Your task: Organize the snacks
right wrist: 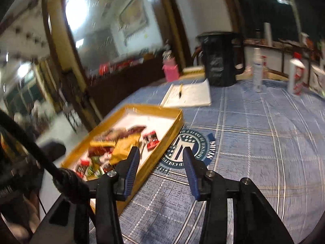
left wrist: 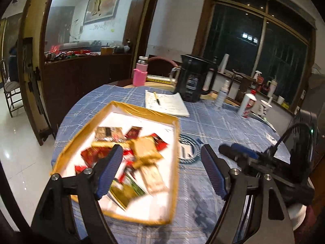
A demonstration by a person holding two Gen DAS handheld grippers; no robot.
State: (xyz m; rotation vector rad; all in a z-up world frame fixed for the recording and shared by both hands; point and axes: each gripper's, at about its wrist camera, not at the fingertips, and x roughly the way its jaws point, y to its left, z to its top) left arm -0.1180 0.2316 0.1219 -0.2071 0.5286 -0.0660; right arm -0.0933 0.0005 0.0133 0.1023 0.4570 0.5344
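Note:
A shallow yellow-rimmed tray (left wrist: 154,113) with a white floor lies on the blue checked tablecloth, and several snack packets (left wrist: 130,154) in red, gold and green are piled inside it. My left gripper (left wrist: 161,152) hovers above the tray's right side, open, with nothing between its blue pads. The right gripper (left wrist: 237,151) shows at the right of this view. In the right wrist view the tray (right wrist: 170,130) sits to the left with its snack packets (right wrist: 119,148). My right gripper (right wrist: 161,155) is open over the tray's right rim and the cloth's round emblem, holding nothing.
At the table's back stand a notepad with a pen (left wrist: 165,103), a black jug (left wrist: 193,79), a pink bottle (left wrist: 140,75), a spray bottle (left wrist: 222,93) and a white-and-red can (left wrist: 247,105). A wooden cabinet and a chair (left wrist: 10,89) stand to the left.

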